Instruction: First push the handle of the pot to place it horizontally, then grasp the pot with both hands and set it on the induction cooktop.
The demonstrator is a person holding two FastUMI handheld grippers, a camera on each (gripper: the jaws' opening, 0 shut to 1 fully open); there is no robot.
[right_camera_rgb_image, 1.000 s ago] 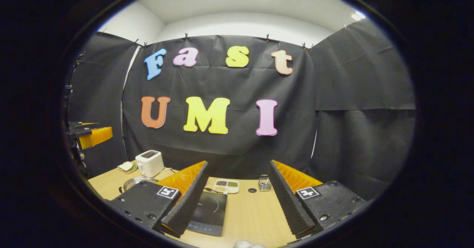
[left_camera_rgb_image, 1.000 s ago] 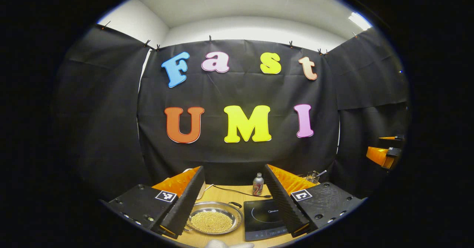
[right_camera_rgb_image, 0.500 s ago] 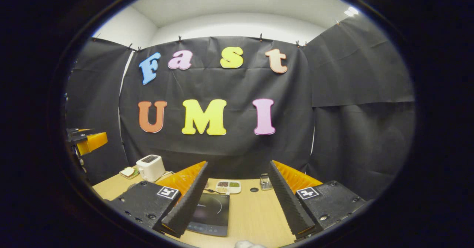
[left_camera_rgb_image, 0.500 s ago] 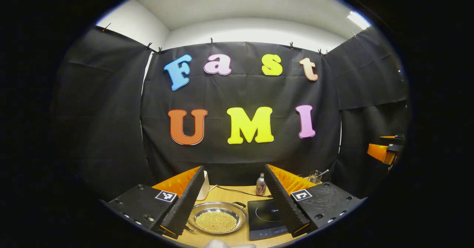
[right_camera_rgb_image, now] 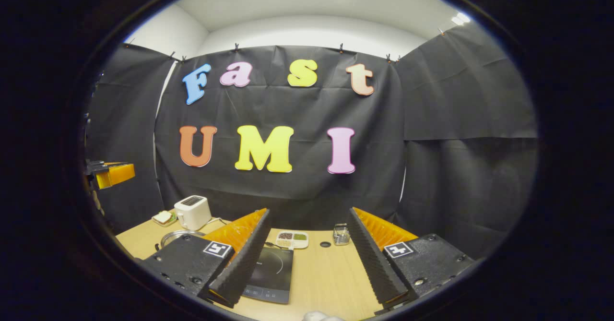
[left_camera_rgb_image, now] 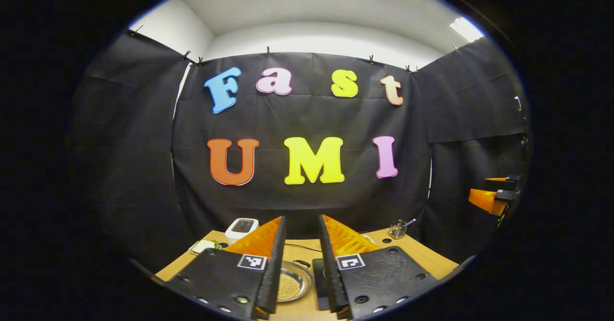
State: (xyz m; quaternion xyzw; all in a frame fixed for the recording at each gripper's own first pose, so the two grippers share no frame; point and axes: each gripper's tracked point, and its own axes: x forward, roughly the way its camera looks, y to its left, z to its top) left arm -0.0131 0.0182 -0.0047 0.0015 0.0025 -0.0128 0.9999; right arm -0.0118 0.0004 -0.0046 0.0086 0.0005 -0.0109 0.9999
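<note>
A shallow steel pot (left_camera_rgb_image: pixel 292 285) holding small yellow grains sits on the wooden table, seen through the gap of my left gripper (left_camera_rgb_image: pixel 301 217). One dark pot handle (left_camera_rgb_image: pixel 303 263) shows at its far rim. The jaws stand a narrow gap apart with nothing between them, well above and short of the pot. A sliver of the black induction cooktop (left_camera_rgb_image: pixel 318 278) lies just right of the pot. In the right gripper view the cooktop (right_camera_rgb_image: pixel 271 273) lies at lower left, and the pot's rim (right_camera_rgb_image: pixel 175 237) peeks out behind the left finger. My right gripper (right_camera_rgb_image: pixel 309 210) hangs wide open and empty over the table.
A white toaster (right_camera_rgb_image: pixel 193 212) and a plate of food (right_camera_rgb_image: pixel 164 217) stand at the table's back left. A divided condiment dish (right_camera_rgb_image: pixel 291 239) and a wire holder (right_camera_rgb_image: pixel 340 234) sit behind the cooktop. Bare wooden table (right_camera_rgb_image: pixel 326 273) lies right of the cooktop.
My left gripper's fingers have closed from wide apart to a narrow gap, and its view has swung left, bringing the toaster in. The right gripper has barely moved.
</note>
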